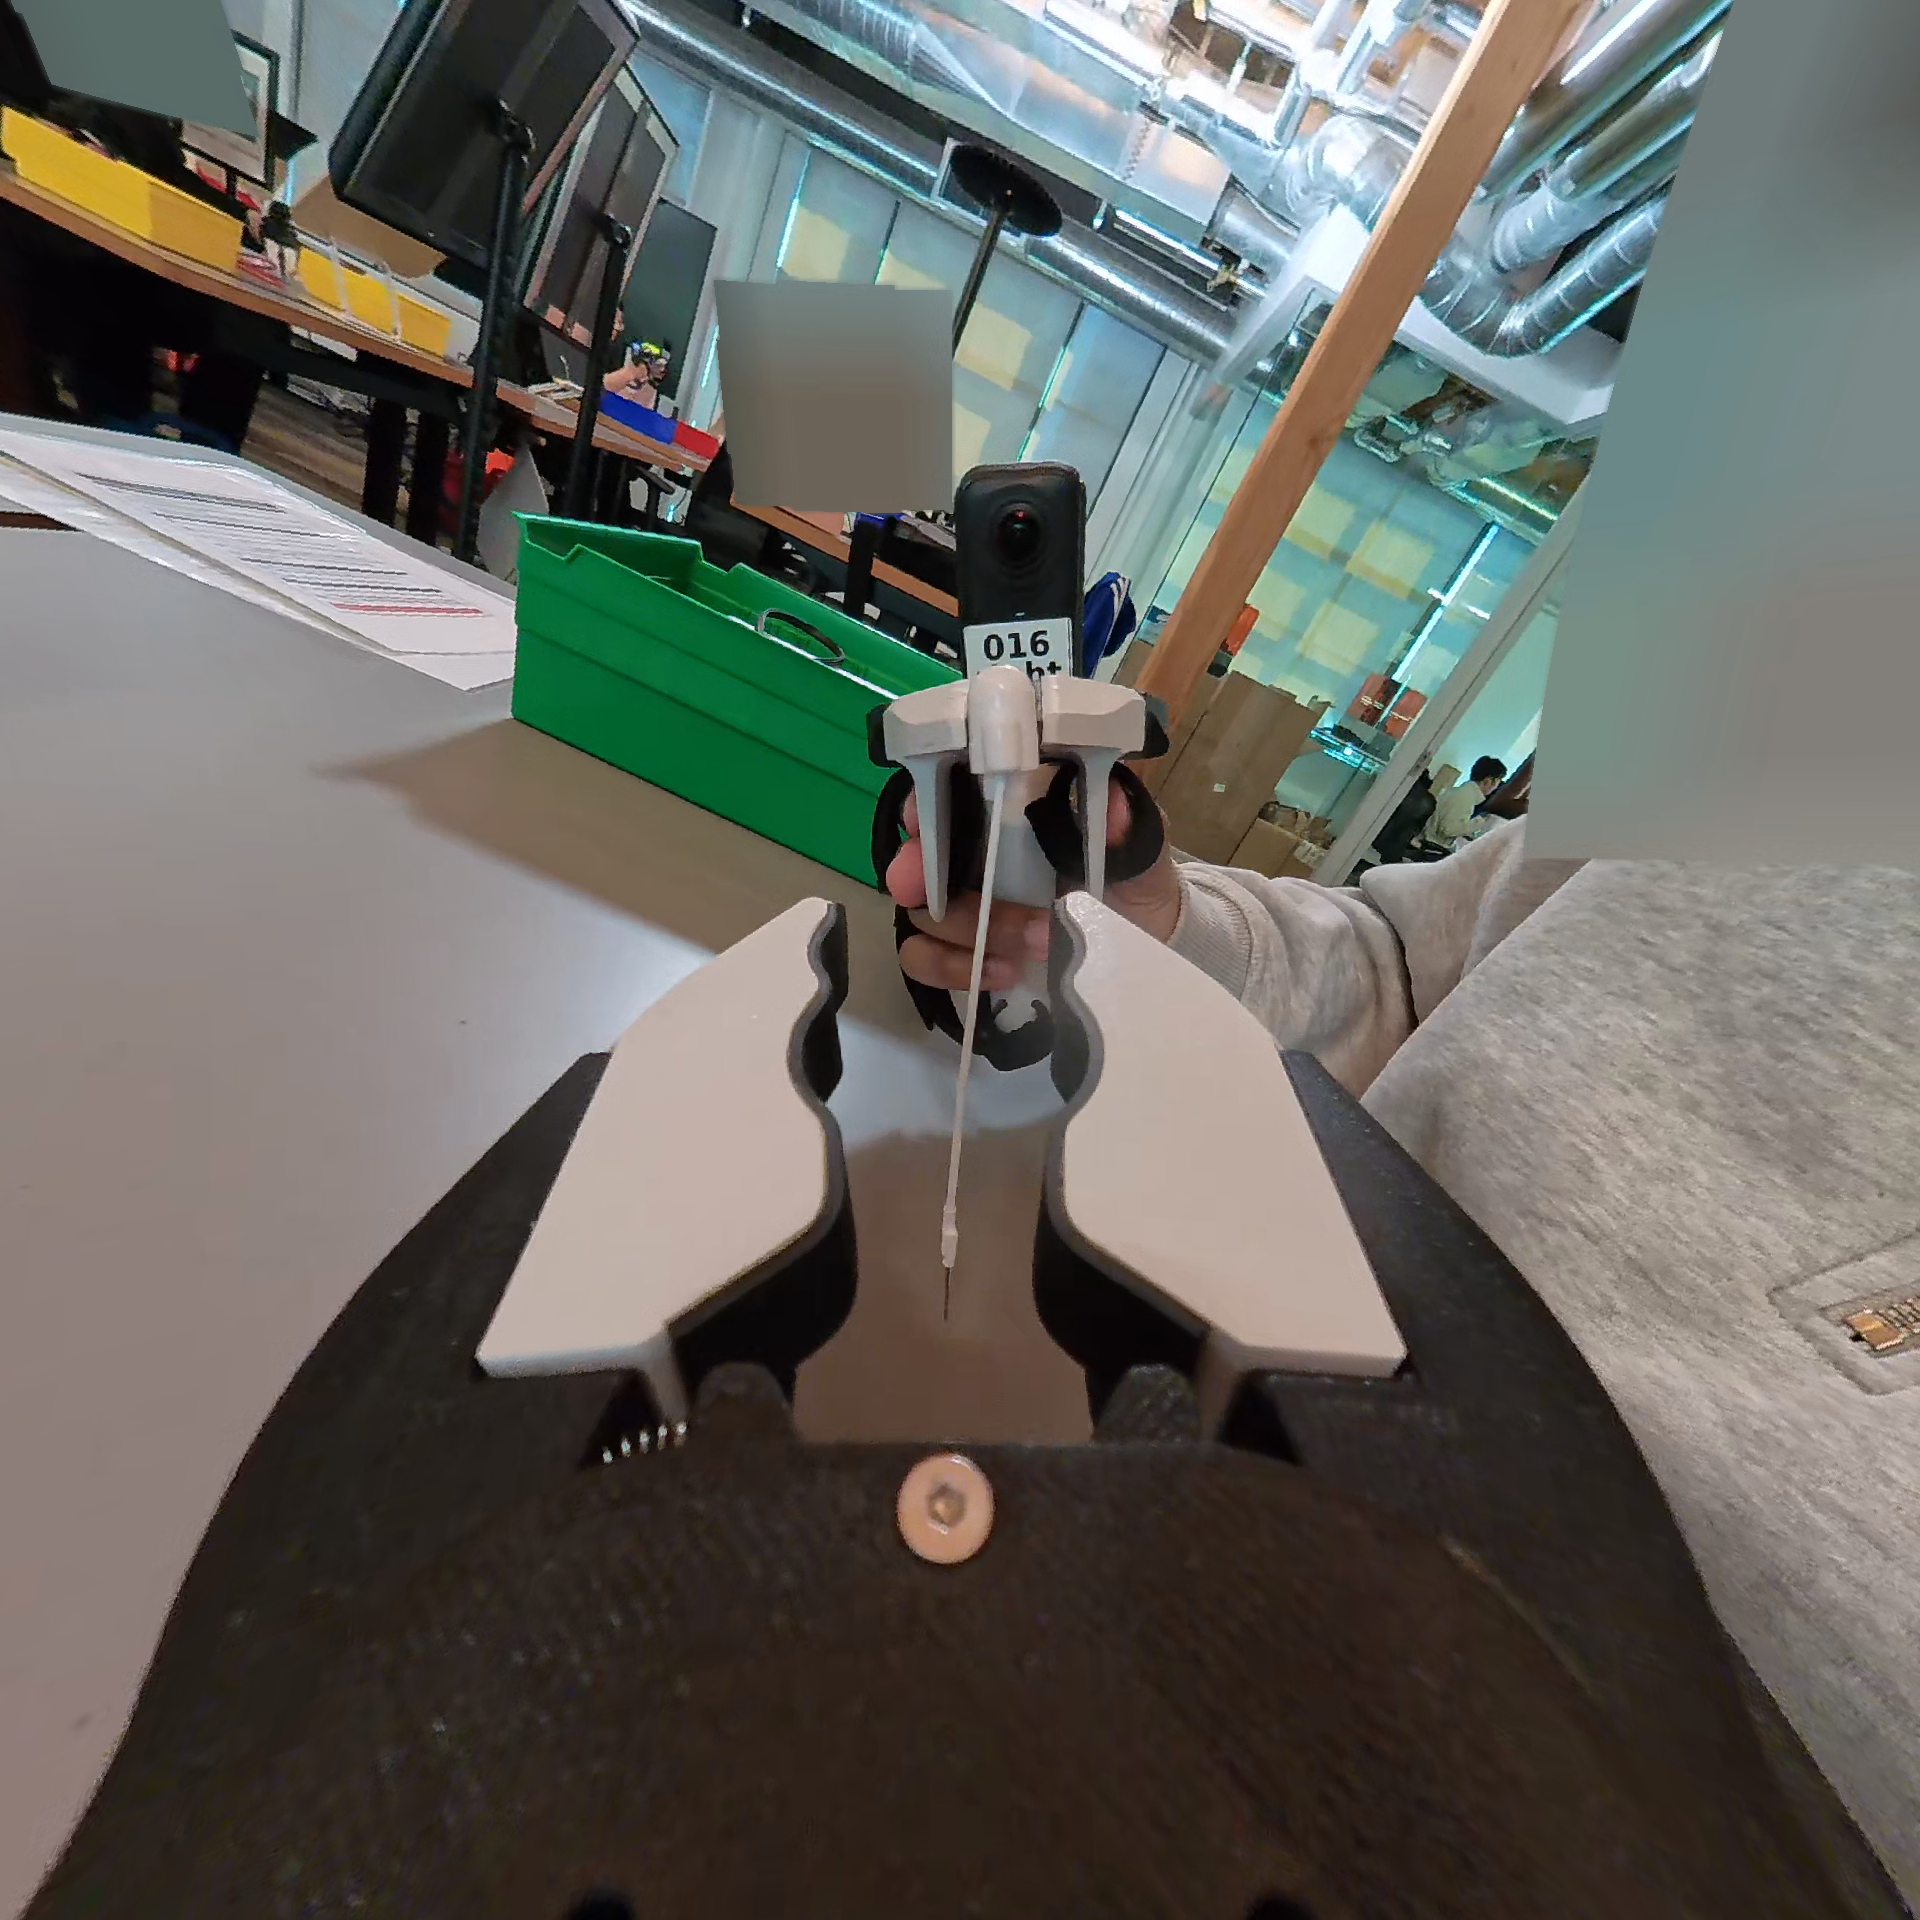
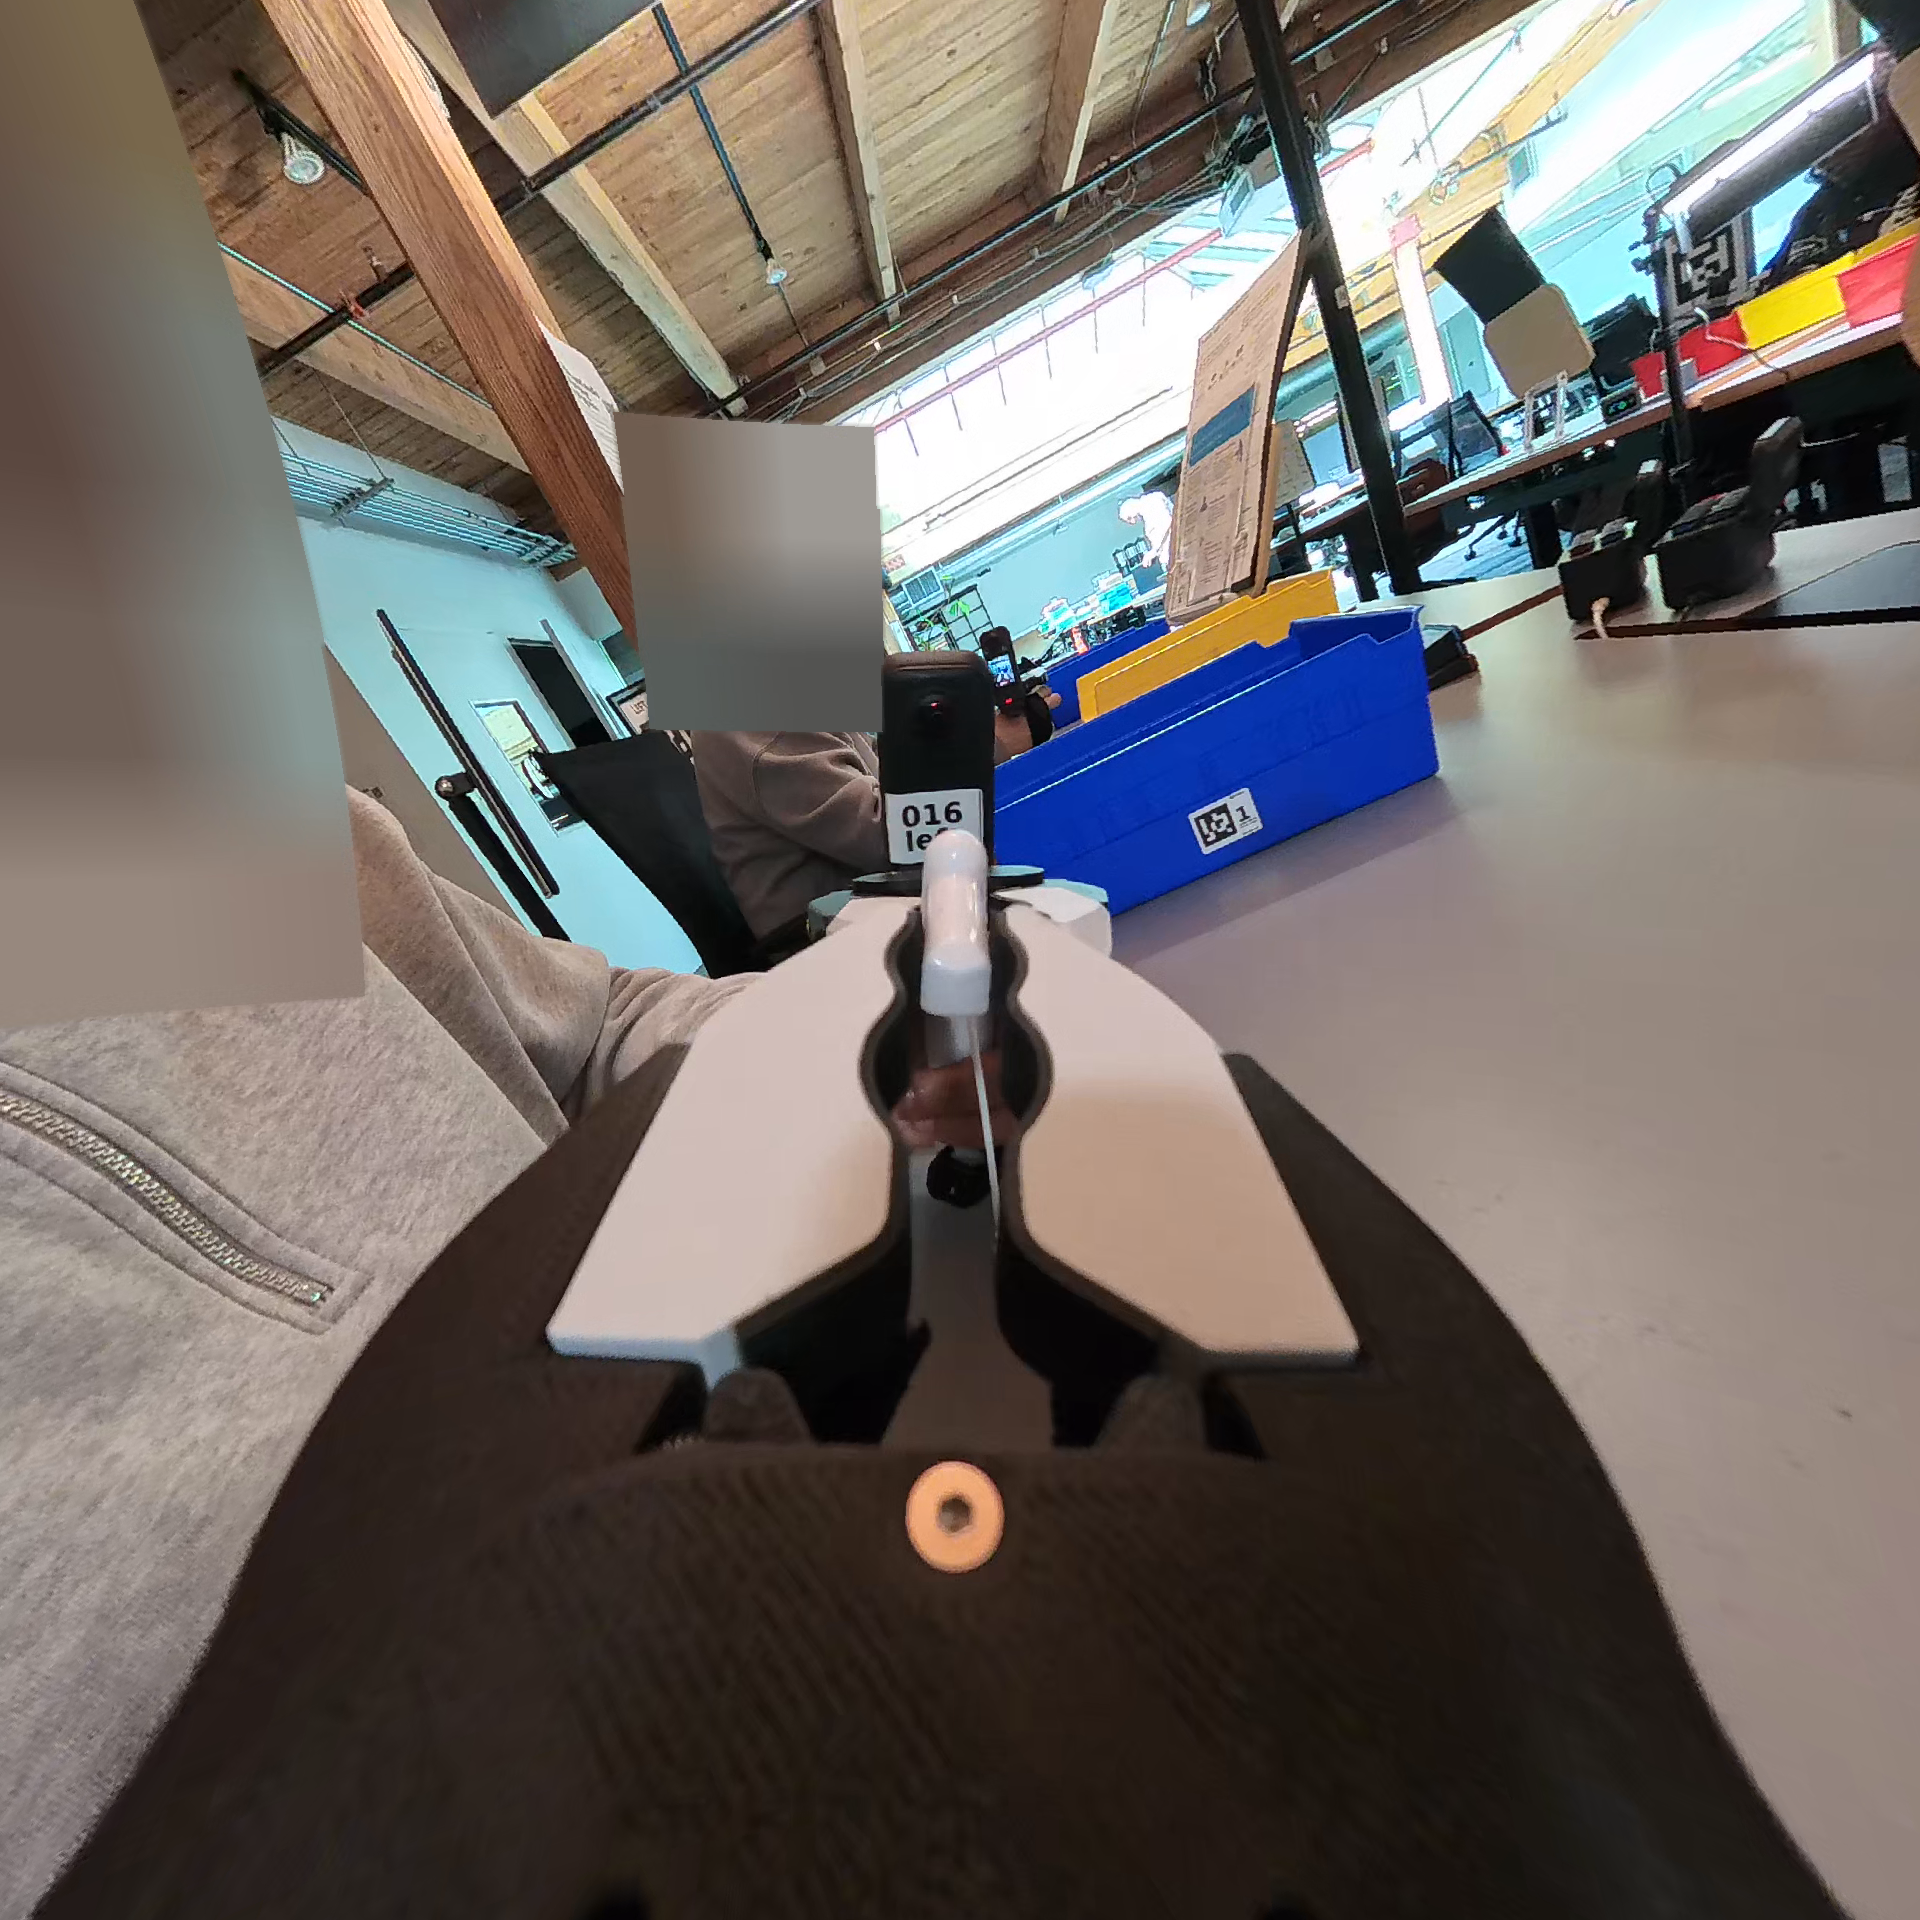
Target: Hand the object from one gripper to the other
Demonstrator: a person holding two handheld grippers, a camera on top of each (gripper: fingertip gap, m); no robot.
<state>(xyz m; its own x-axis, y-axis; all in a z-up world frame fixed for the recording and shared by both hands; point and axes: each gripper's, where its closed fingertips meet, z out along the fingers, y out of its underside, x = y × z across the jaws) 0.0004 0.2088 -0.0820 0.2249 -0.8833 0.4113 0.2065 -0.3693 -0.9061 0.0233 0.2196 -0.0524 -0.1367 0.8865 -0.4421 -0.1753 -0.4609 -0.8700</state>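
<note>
**Right wrist view: white object pinched in the right tool, left tool spread before it**

Left wrist view shows the grey surface (image 1: 208, 935) running off to the left, with a green bin (image 1: 665, 686) standing on it well behind the tools and a printed sheet (image 1: 260, 540) lying flat farther left. A grey sleeve (image 1: 1299, 966) enters from the right. In the right wrist view the same surface (image 2: 1558, 987) carries a blue bin (image 2: 1247, 758) with a yellow bin (image 2: 1195, 644) just behind it.

The left tool (image 1: 945, 925) stands with its two white fingers apart, nothing touching either of them. Facing it, the right tool (image 1: 1008, 831) sits in a person's hand (image 1: 956, 935), a black camera upright on top.

The right tool (image 2: 956, 935) has its fingers drawn in close around the object (image 2: 954, 925), a small white piece with a rounded cap, held near the fingertips. In the left wrist view the object (image 1: 1003, 727) points a thin white stem (image 1: 971, 1039) into the gap between the left tool's fingers, ending in a fine dark tip.
</note>
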